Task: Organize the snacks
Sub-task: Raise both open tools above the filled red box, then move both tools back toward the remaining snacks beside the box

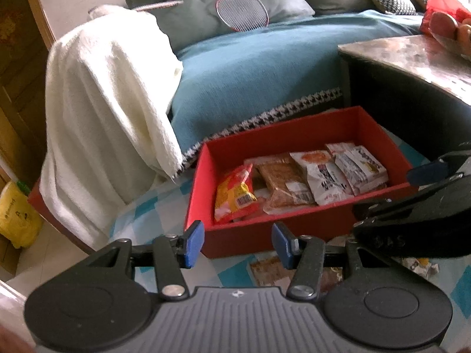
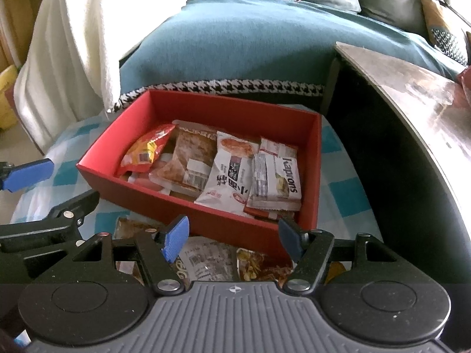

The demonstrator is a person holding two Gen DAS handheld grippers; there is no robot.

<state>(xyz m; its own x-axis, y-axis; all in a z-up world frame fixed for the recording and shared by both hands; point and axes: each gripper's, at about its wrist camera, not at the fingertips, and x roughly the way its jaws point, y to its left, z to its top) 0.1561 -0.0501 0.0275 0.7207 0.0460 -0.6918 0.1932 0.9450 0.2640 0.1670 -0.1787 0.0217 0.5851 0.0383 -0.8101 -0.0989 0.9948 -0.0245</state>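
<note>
A red box (image 1: 309, 135) (image 2: 206, 211) sits on a blue-and-white checked cloth (image 2: 338, 182). In it lie a red-yellow packet (image 2: 147, 150) (image 1: 235, 194), a brown pastry pack (image 2: 191, 158) (image 1: 282, 182), a white packet (image 2: 232, 173) (image 1: 321, 176) and a "Naprons" stack (image 2: 279, 179) (image 1: 362, 167). My left gripper (image 1: 238, 244) hangs open before the box's near wall, holding nothing. My right gripper (image 2: 232, 239) is open above loose packets (image 2: 203, 261) lying on the cloth in front of the box. Each view catches the other gripper's fingers (image 1: 426, 172) (image 2: 26, 173) at its edge.
Behind the box stands a sofa with a teal blanket (image 1: 265, 67), a white towel (image 1: 103, 103) over its arm and a badminton racket (image 1: 241, 8). A dark low table with a glossy top (image 2: 412, 94) closes off the right side. A yellow bag (image 1: 17, 214) lies on the floor at left.
</note>
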